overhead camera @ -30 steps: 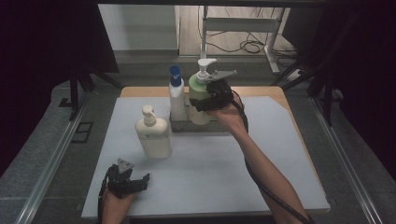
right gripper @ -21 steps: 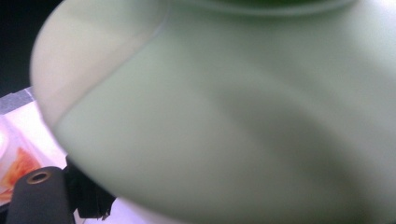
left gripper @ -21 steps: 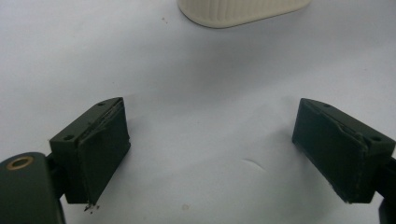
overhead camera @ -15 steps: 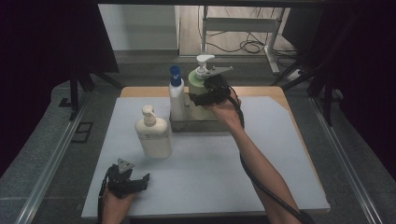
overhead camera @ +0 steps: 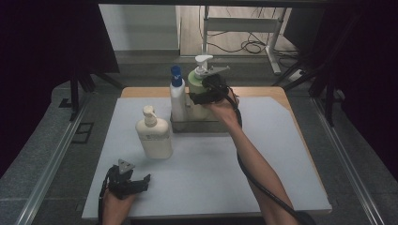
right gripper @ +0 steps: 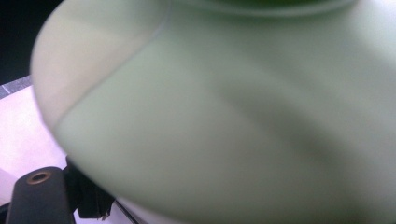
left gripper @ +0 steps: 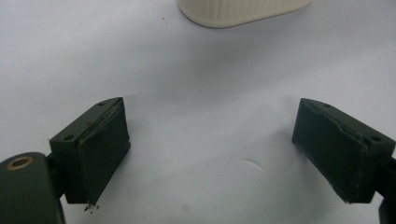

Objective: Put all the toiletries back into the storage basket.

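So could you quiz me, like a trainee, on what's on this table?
1. How many pump bottles are there?
2. True or false: the left gripper is clamped on the cream bottle.
3. Which bottle is the right gripper on: A green, B blue-capped, C cream?

Key: 1. Three; the green bottle and blue-capped bottle stand in the metal rack. 2. False; its jaws are open over the bare mat. 3. A.

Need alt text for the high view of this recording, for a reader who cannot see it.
The right gripper grips a green pump bottle standing in a grey tray at the far side of a white mat, beside a white bottle with a blue cap. A cream pump bottle stands apart on the mat; the left gripper rests open near the front edge.
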Demonstrator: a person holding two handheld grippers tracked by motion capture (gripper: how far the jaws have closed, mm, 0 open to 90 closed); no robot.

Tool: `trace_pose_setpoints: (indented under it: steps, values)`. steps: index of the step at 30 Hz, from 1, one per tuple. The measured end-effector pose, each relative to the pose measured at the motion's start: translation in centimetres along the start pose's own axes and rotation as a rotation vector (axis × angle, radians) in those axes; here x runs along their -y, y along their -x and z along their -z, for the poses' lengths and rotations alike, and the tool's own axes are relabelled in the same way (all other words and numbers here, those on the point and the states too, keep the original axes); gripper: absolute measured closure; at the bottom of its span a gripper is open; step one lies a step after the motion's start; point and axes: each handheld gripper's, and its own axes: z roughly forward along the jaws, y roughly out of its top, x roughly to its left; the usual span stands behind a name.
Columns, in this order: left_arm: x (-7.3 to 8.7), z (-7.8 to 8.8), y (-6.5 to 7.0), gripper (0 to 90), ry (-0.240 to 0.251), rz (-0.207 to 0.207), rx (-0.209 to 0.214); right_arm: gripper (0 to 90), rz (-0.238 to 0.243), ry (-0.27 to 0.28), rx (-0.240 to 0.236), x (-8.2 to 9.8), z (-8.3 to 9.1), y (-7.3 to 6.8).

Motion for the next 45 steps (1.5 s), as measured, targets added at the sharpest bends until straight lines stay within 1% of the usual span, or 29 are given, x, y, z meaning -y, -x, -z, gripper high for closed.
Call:
trace_pose_setpoints:
  steps: [12, 14, 15, 17, 28, 37, 45]
  values:
    - [0.0, 0.0, 0.0, 10.5, 0.0, 0.0, 0.0, 12.7, -0.004, -0.039, -0.014, 1.1, -1.5, -0.1]
    - [0.0, 0.0, 0.0, 10.4, 0.001, 0.001, 0.0, 12.7, -0.006, -0.046, -0.017, 1.3, -1.7, -0.1]
    - [0.0, 0.0, 0.0, 10.4, 0.0, 0.0, 0.0, 12.7, -0.015, -0.054, -0.018, 1.4, -1.7, -0.1]
    - [0.0, 0.0, 0.0, 10.4, 0.0, 0.0, 0.0, 12.7, -0.007, -0.056, -0.022, 1.5, -1.9, -0.1]
    - [0.0, 0.0, 0.0, 10.4, 0.0, 0.0, 0.0, 12.7, -0.013, -0.083, -0.041, 2.4, -2.3, 0.0]
    - [0.0, 0.0, 0.0, 10.4, 0.0, 0.0, 0.0, 12.7, -0.021, -0.092, -0.044, 2.9, -2.6, 0.1]
    - [0.0, 0.0, 0.0, 10.4, 0.001, 0.0, 0.0, 12.7, -0.015, -0.109, -0.051, 3.3, -3.1, -0.1]
